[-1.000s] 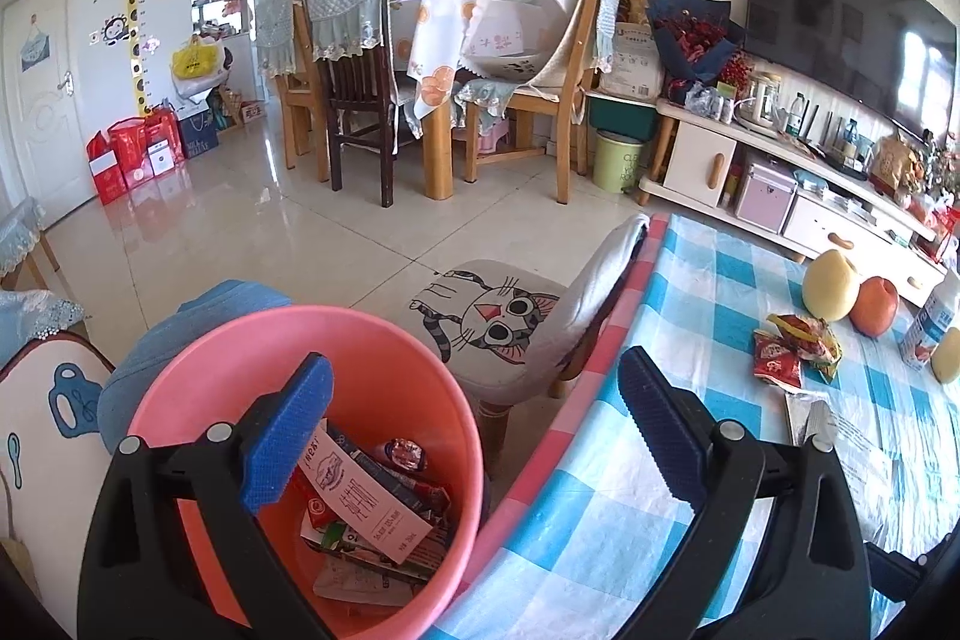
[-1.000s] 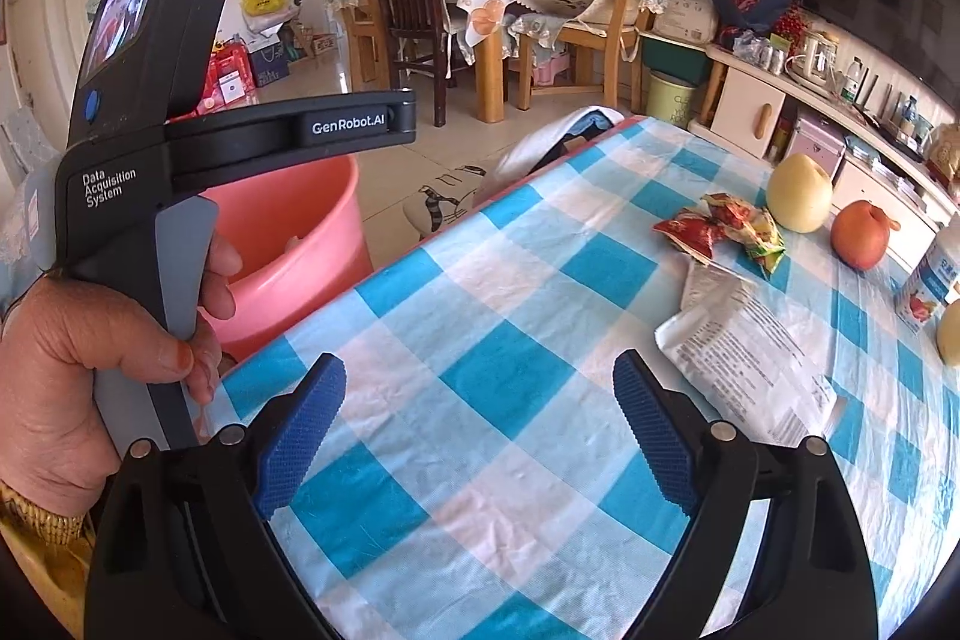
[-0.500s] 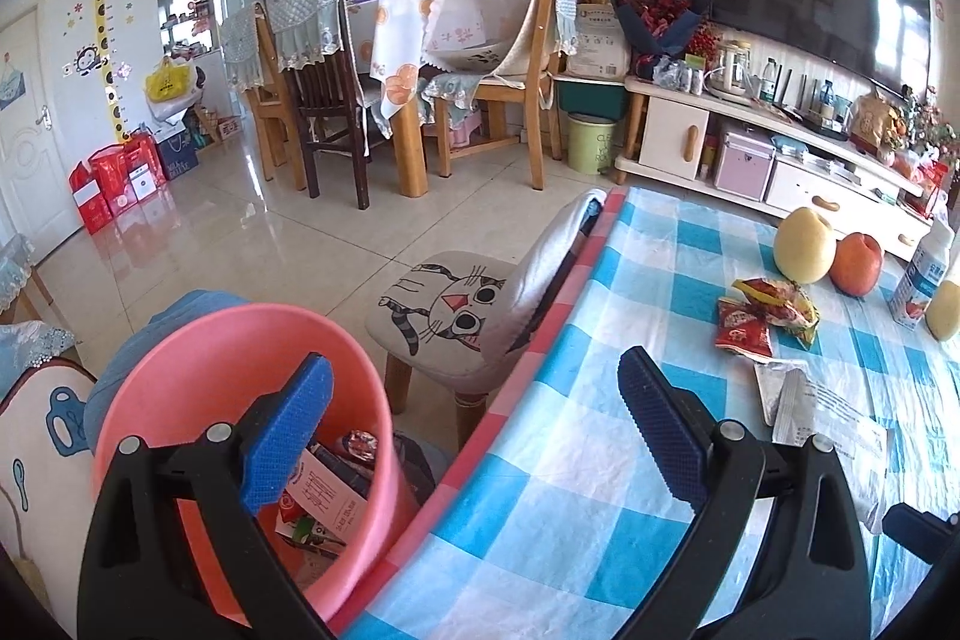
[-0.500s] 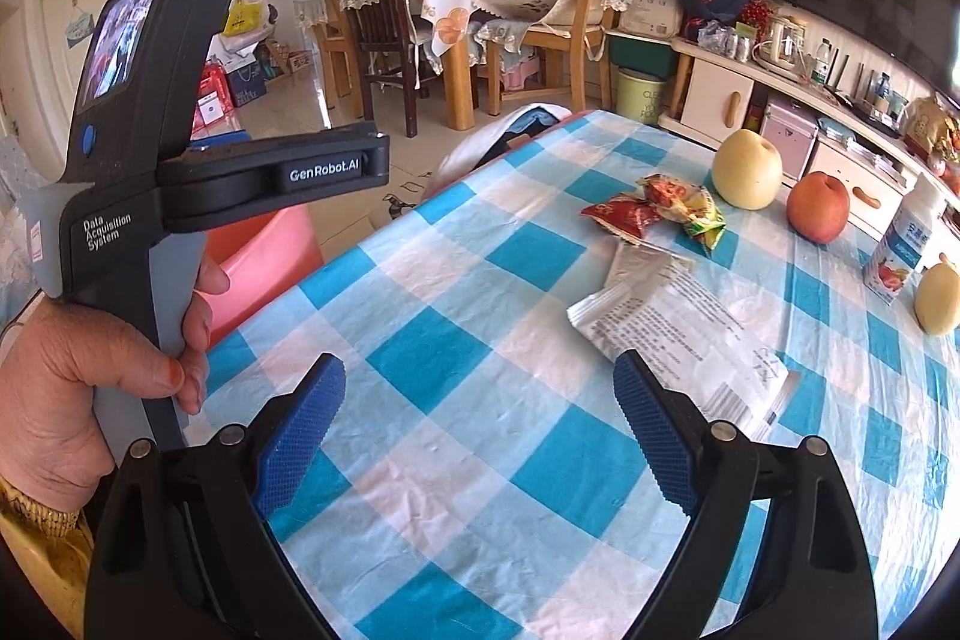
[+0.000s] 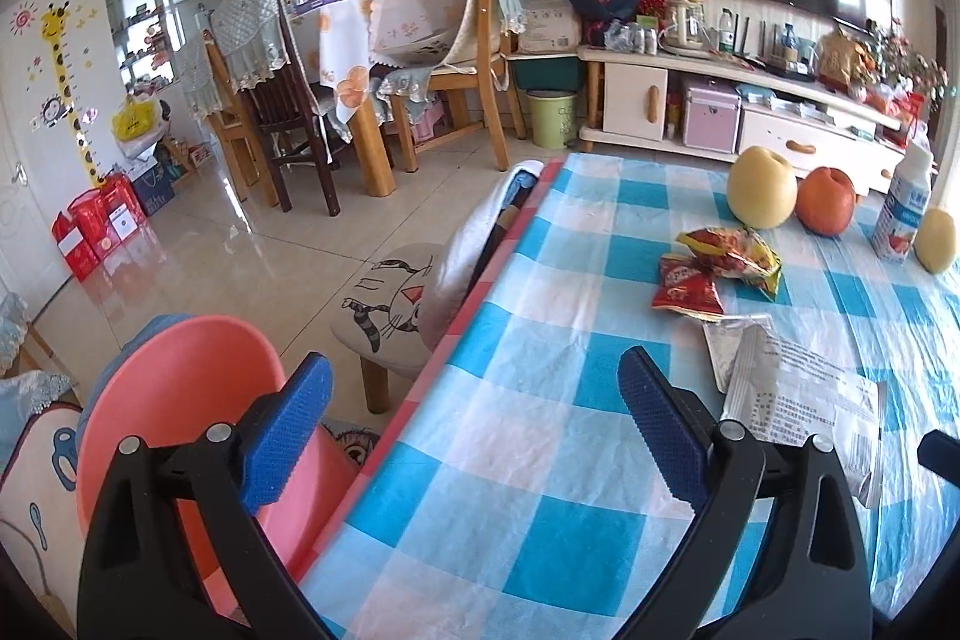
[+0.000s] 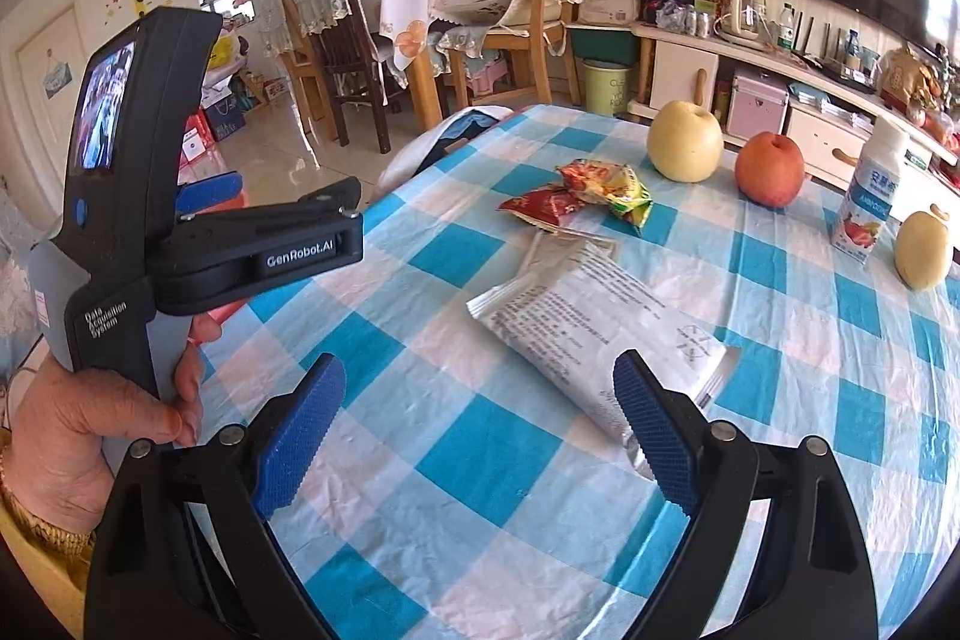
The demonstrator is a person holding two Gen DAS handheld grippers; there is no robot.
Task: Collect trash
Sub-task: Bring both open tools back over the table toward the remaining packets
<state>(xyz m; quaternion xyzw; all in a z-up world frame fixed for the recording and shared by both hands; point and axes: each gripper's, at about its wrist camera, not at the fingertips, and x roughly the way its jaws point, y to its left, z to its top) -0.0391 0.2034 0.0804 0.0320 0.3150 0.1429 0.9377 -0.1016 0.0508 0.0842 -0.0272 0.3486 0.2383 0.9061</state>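
A silver foil wrapper with print (image 6: 600, 334) lies on the blue checked tablecloth (image 6: 480, 454); it also shows in the left wrist view (image 5: 798, 394). A red snack packet (image 6: 540, 207) and a yellow-red packet (image 6: 606, 184) lie beyond it, seen too in the left wrist view (image 5: 690, 286). A pink bin (image 5: 180, 400) stands on the floor left of the table. My left gripper (image 5: 474, 436) is open and empty over the table's left edge. My right gripper (image 6: 477, 430) is open and empty, its right finger at the foil wrapper's near end.
Two pears (image 6: 684, 141) (image 6: 921, 249), a red apple (image 6: 769, 167) and a yoghurt bottle (image 6: 870, 196) stand at the far side of the table. A cat-print stool (image 5: 390, 304) stands by the table's left edge. The left handle (image 6: 132, 220) is at my right view's left.
Both grippers have swung right, from the bin towards the table. The bin's contents have left the left view. The foil wrapper is now much nearer my right gripper.
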